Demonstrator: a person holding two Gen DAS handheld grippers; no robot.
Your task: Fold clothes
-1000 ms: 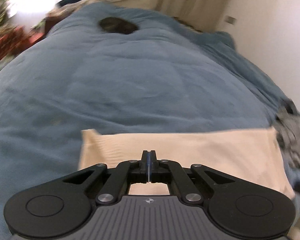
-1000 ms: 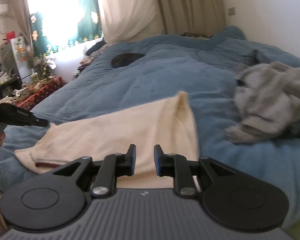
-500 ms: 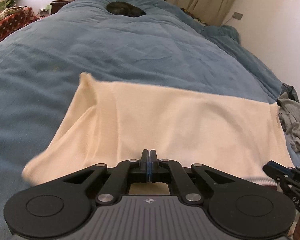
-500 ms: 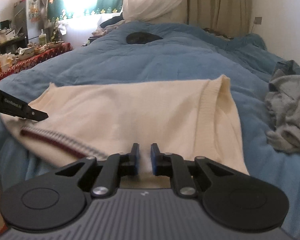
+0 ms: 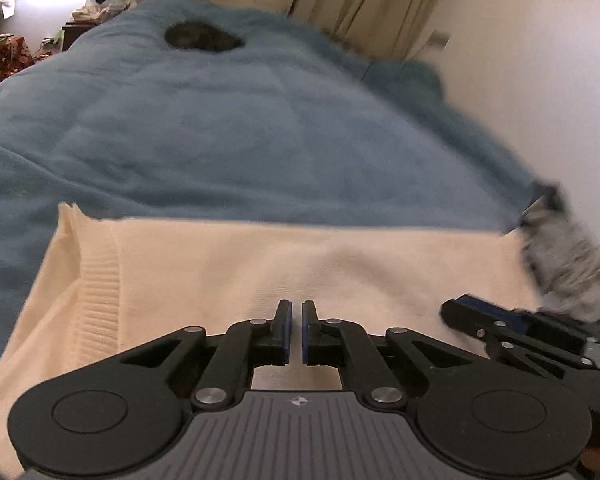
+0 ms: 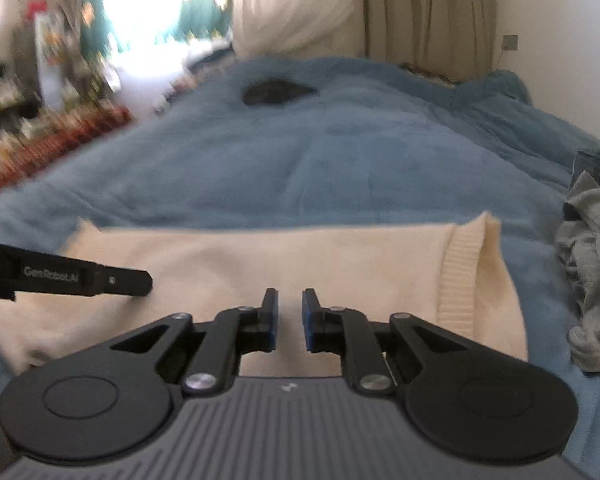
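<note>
One fold made, more left to do.
Cream sweater (image 5: 284, 272) lies doubled at the bed's (image 5: 220, 132) near edge; left gripper (image 5: 296, 330) and right gripper (image 6: 290, 318) hover released, grey clothes (image 6: 592, 280) unfolded.

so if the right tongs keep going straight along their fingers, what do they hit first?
Most likely the cream sweater, spread flat on the blue blanket just ahead of the right tongs. Nothing else sits between; depth is uncertain.
</note>
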